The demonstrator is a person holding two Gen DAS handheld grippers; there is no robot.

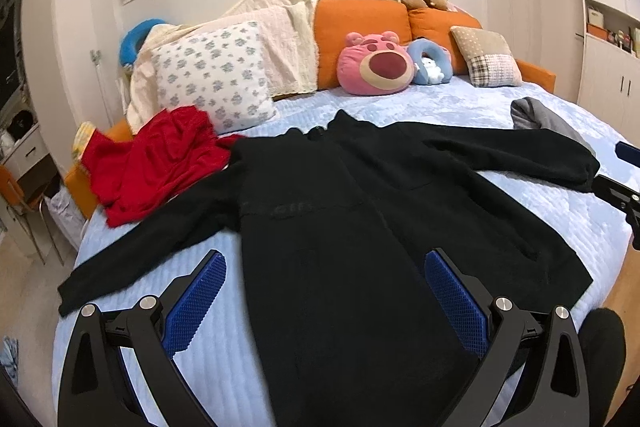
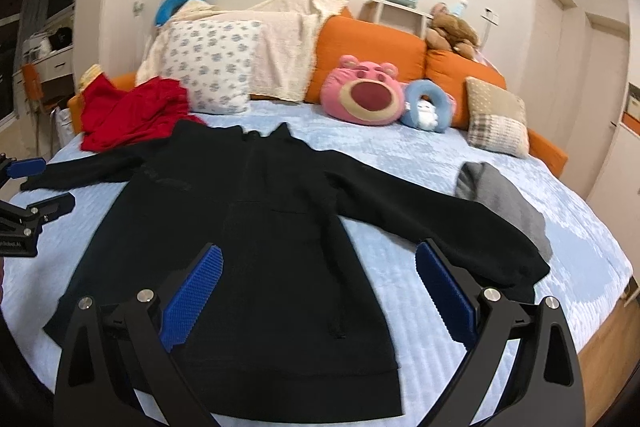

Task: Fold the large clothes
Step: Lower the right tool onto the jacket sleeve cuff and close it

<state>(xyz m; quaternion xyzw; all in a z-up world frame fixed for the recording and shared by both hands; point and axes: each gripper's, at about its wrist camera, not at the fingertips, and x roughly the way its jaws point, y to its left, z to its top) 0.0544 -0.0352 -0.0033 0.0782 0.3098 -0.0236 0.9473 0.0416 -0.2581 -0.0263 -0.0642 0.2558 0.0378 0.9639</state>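
A large black hoodie [image 1: 340, 227] [image 2: 248, 235] lies spread flat on the light blue bed [image 1: 540, 199] [image 2: 400, 155], both sleeves stretched out sideways and its hem nearest me. My left gripper [image 1: 324, 267] hovers open above the hoodie's lower part, blue pads wide apart, nothing between them. My right gripper [image 2: 318, 263] also stands open, over the hoodie's lower right side near the right sleeve. The left gripper [image 2: 40, 183] shows at the left edge of the right wrist view, and the right gripper [image 1: 620, 179] at the right edge of the left wrist view.
A crumpled red garment [image 1: 156, 163] [image 2: 132, 115] touches the hoodie's left shoulder. A grey garment [image 1: 540, 117] [image 2: 500, 199] lies beyond the right sleeve. Pillows, a pink bear plush [image 1: 374, 65] [image 2: 362, 93] and orange cushions line the bed's head. Wooden floor borders the right side.
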